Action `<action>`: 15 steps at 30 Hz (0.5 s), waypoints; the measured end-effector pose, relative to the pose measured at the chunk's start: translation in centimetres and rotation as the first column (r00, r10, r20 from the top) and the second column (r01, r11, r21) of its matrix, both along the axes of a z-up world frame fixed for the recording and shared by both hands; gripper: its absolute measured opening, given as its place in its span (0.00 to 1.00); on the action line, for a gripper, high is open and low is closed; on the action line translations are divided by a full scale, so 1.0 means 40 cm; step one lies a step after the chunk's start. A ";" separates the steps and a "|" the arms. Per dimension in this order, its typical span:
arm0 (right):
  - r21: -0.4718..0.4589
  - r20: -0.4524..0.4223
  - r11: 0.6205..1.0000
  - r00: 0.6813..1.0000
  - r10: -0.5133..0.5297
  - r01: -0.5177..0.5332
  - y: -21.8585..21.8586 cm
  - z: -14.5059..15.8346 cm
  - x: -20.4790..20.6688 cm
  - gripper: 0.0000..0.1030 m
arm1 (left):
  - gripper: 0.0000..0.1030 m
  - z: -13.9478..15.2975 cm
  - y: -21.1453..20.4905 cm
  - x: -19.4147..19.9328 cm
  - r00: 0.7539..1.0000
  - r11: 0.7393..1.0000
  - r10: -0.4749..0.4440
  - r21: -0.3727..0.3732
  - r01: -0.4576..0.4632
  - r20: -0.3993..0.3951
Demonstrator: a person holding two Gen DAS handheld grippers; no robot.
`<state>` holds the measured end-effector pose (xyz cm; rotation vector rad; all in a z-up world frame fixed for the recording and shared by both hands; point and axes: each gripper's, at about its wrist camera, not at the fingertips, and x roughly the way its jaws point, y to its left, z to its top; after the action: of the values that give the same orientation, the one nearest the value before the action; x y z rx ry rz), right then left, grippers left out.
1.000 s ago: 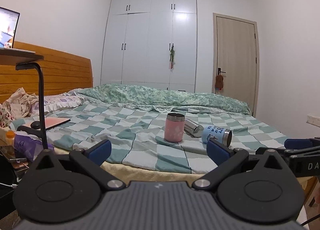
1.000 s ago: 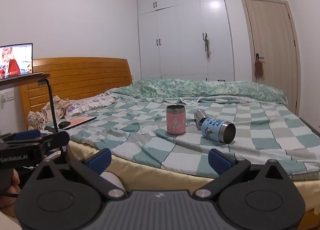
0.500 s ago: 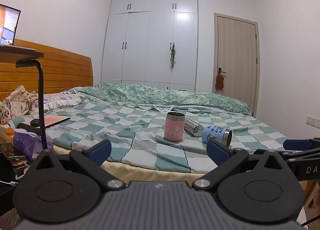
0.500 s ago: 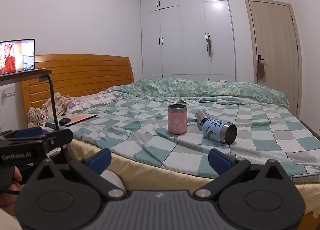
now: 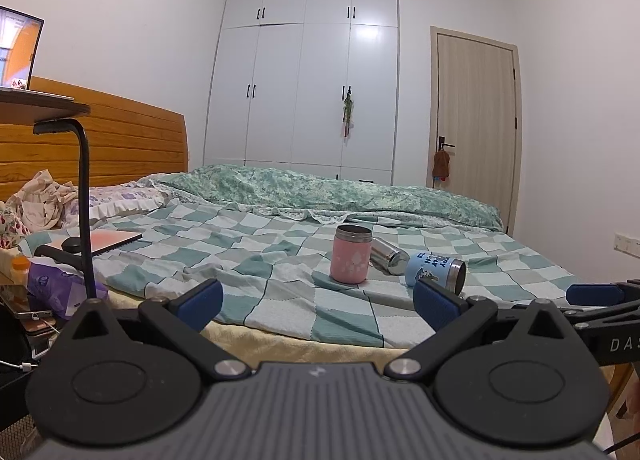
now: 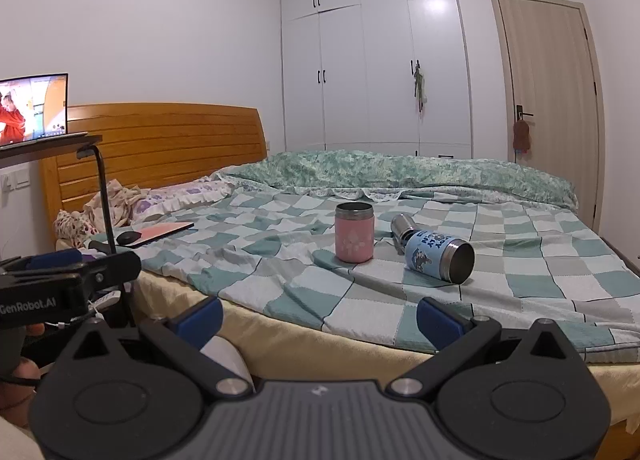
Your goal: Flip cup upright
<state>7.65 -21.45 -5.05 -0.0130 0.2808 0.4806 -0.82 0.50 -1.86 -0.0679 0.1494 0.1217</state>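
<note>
Two grippers, left gripper [image 5: 316, 302] and right gripper [image 6: 319, 318], jaws spread empty, blue cup [image 6: 439, 256] lying sideways, seemingly touching silver cup [image 6: 401, 229]

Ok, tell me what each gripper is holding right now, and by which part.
Nothing is held. The left gripper and right gripper are both open, short of the bed; the blue cup lies untouched on its side.

Both wrist cameras sit low off the bed's [image 5: 320, 312] near edge, facing the wardrobe [image 6: 376, 60]; both views share the cups at centre frame.
</note>
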 end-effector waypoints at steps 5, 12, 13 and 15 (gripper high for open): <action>-0.007 0.006 1.000 1.000 0.003 -0.003 0.001 0.002 0.001 1.00 | 1.00 0.000 -0.001 -0.001 1.000 1.000 0.004 -0.002 -0.004 0.002; -0.007 0.007 1.000 1.000 0.002 -0.002 0.000 0.002 -0.001 1.00 | 1.00 0.002 -0.001 0.000 1.000 1.000 0.006 -0.001 -0.006 0.004; -0.007 0.006 1.000 1.000 0.002 -0.002 0.000 0.002 -0.001 1.00 | 1.00 0.002 -0.001 0.000 1.000 1.000 0.005 -0.001 -0.005 0.004; -0.007 0.005 1.000 1.000 0.003 -0.003 0.000 0.002 -0.001 1.00 | 1.00 0.002 0.000 0.003 1.000 1.000 0.004 -0.002 -0.004 0.002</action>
<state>7.59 -21.46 -4.97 -0.0212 0.2772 0.4822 -0.70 0.49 -1.76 -0.0706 0.1471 0.1251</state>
